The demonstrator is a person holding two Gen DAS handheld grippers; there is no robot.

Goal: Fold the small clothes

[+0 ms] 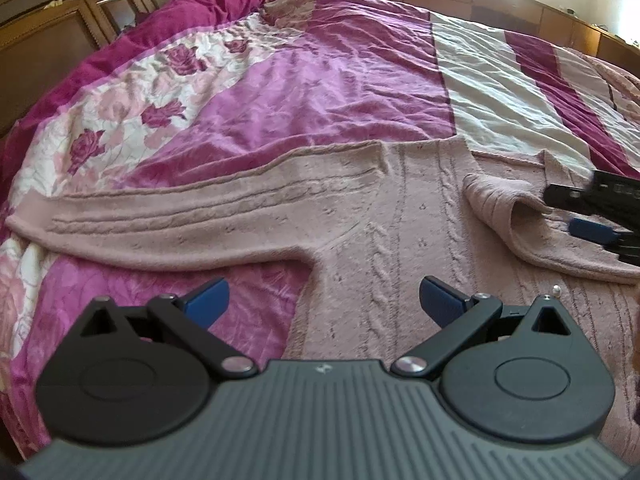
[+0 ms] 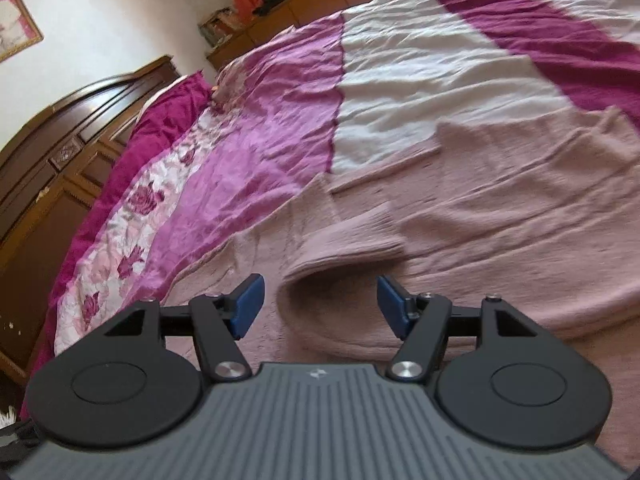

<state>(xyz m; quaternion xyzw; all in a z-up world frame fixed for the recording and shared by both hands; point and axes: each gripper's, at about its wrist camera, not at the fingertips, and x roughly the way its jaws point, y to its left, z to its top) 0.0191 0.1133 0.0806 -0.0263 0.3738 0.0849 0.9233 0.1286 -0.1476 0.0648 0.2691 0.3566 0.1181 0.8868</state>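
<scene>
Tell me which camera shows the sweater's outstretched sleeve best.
The left wrist view: the sleeve of the pink sweater lies flat across the bedspread, visible from shoulder to cuff. The right wrist view shows only the folded-in sleeve's cuff near its open claw.

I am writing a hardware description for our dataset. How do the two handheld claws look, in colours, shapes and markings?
Both look identical. The left claw and right claw each have blue flat finger pads on black linkage arms with silver pivot screws, two round black housings, and a grey ribbed body with a small logo. No cables or sleeves are visible.
</scene>
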